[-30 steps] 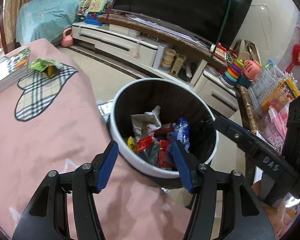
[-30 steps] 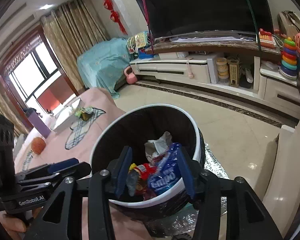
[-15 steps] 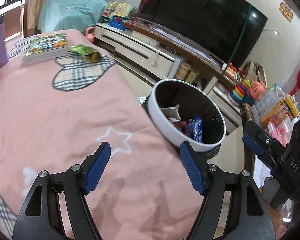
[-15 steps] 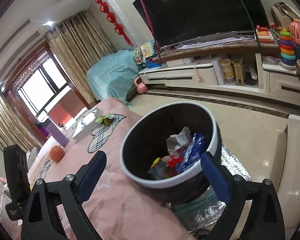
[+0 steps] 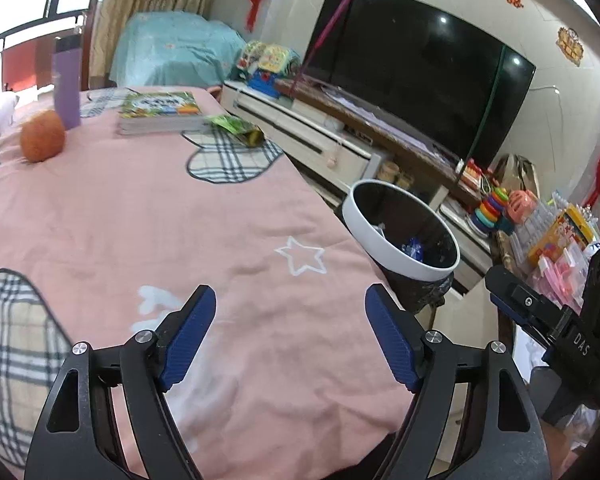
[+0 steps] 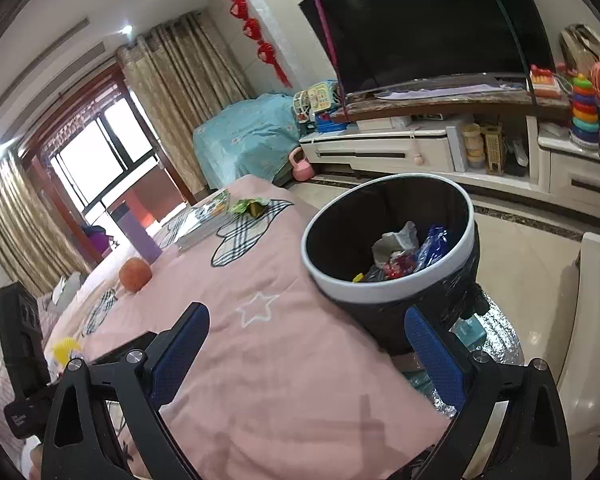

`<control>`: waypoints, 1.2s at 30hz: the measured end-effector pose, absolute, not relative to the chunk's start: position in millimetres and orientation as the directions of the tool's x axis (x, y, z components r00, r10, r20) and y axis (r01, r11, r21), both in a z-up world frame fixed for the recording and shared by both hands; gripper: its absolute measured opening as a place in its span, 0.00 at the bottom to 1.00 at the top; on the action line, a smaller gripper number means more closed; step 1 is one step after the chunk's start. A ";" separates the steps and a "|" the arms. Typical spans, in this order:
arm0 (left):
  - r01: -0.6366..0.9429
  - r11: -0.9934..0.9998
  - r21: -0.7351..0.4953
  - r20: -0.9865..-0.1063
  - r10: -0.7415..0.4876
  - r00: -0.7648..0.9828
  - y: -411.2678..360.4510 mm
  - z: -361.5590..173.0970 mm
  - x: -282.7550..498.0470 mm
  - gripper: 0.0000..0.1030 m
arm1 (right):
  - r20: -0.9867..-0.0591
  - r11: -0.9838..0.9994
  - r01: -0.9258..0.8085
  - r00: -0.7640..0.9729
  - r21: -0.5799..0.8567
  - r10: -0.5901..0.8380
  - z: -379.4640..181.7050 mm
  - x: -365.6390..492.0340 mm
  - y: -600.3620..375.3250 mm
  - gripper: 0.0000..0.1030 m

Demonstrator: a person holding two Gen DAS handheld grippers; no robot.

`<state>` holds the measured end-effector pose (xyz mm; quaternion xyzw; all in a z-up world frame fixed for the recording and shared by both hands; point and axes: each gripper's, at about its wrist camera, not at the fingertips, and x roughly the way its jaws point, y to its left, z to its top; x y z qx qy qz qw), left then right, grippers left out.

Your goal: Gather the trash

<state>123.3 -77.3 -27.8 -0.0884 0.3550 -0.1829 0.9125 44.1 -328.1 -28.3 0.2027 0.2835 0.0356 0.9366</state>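
Left gripper (image 5: 290,306) and right gripper (image 6: 306,326) over pink bedspread (image 5: 148,220), jaws spread and empty, trash bin (image 6: 396,284) with wrappers beside bed edge, green wrapper (image 5: 236,128) near book (image 5: 160,114).

Stood bright with daylight from a dark-framed window (image 6: 100,152) behind beige curtains (image 6: 172,92); held a large black television (image 5: 416,92) above a long white cabinet (image 6: 400,152), over glossy cream floor tiles (image 6: 528,256).

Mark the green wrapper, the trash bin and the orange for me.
green wrapper (image 5: 236,130), left wrist view, middle of the crumpled packet.
trash bin (image 6: 388,287), right wrist view, near side of the white rim.
orange (image 5: 43,135), left wrist view, centre of the fruit.
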 end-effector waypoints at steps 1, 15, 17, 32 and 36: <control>0.270 0.919 -0.286 -0.604 -0.392 0.694 -73.4 -25.7 118.4 0.78 | -0.515 0.918 0.047 0.839 0.393 0.178 -27.1 41.8 -324.9 0.96; 0.221 0.967 -0.128 -0.424 -0.254 0.869 -56.8 -19.2 60.3 1.00 | -0.337 0.989 0.113 0.939 0.097 -0.074 -11.2 -14.9 -281.8 1.00; 0.212 0.971 -0.106 -0.425 -0.237 0.873 -59.6 -22.5 57.8 1.00 | -0.323 0.989 0.122 0.942 0.084 -0.088 -14.7 -17.6 -280.6 1.00; 0.162 0.986 -0.032 -0.386 -0.161 0.908 -65.8 -23.4 34.5 1.00 | -0.290 0.985 0.150 0.949 0.081 -0.121 -20.2 -33.4 -284.1 1.00; 0.145 0.989 -0.028 -0.363 -0.146 0.920 -61.6 -18.7 27.5 1.00 | -0.291 0.986 0.153 0.948 0.066 -0.127 -20.5 -33.9 -281.6 1.00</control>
